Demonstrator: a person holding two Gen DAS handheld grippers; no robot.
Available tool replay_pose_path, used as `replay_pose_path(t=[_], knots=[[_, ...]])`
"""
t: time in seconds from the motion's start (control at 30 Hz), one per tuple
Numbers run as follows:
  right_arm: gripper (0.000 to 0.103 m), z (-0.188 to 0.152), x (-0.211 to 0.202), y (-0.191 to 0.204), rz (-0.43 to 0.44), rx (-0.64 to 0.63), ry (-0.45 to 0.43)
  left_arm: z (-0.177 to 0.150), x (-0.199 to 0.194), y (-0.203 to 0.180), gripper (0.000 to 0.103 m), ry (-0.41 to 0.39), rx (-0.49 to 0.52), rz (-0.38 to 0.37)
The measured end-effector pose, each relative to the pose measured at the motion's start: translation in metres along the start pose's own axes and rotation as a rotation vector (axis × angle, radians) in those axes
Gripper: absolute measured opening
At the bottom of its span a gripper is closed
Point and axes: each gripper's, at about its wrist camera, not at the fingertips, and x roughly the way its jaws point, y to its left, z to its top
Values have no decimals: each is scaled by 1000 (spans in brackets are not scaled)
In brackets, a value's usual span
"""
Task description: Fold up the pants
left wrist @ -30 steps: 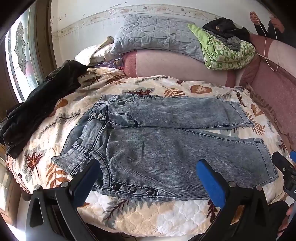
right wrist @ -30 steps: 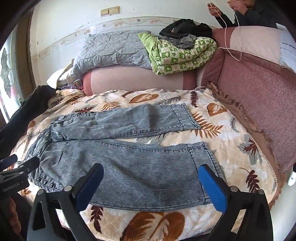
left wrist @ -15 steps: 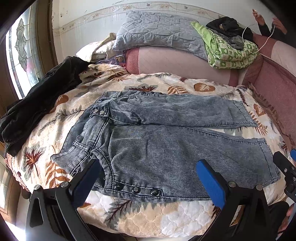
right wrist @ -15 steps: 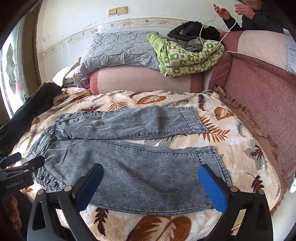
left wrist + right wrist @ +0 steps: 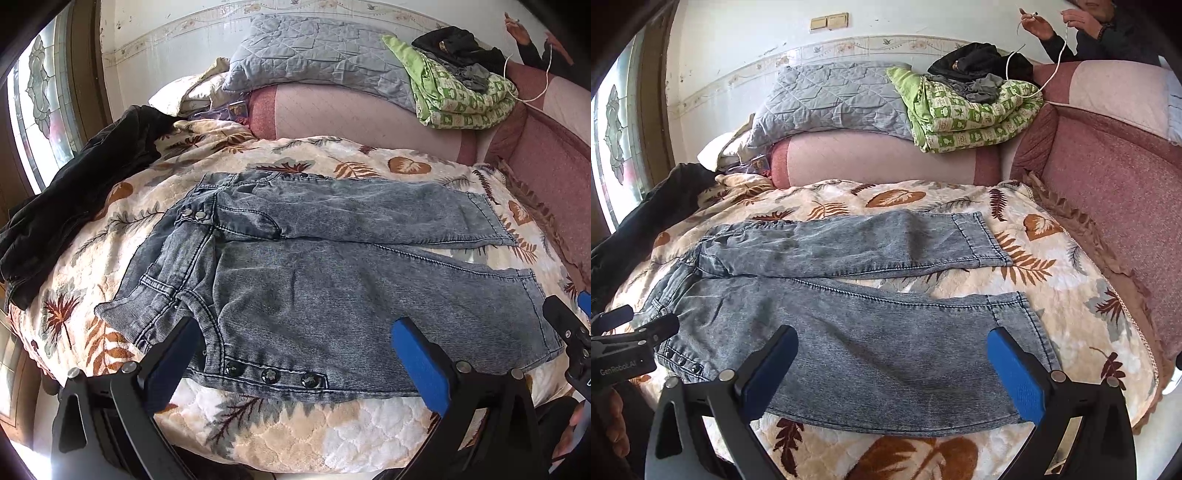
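Observation:
Grey washed denim pants lie flat on a leaf-patterned bedspread, waistband to the left, legs spread to the right. They also show in the right wrist view. My left gripper is open and empty, hovering above the near waist edge with its studs. My right gripper is open and empty above the near leg, close to its hem. Each gripper shows at the edge of the other's view.
A black garment lies on the bed's left side. A grey quilt and green blanket rest on the pink sofa back. A person holding a white cord sits at the far right.
Both grippers have moved slightly forward and lower toward the pants, which now fill more of each view. The pants have not moved.

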Motion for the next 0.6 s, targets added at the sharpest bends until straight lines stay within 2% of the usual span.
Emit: replay_pose_path(t=[0.6], knots=[[103,-7,11,2,32,3,-20,-3,8,2,103,23,-4,6]])
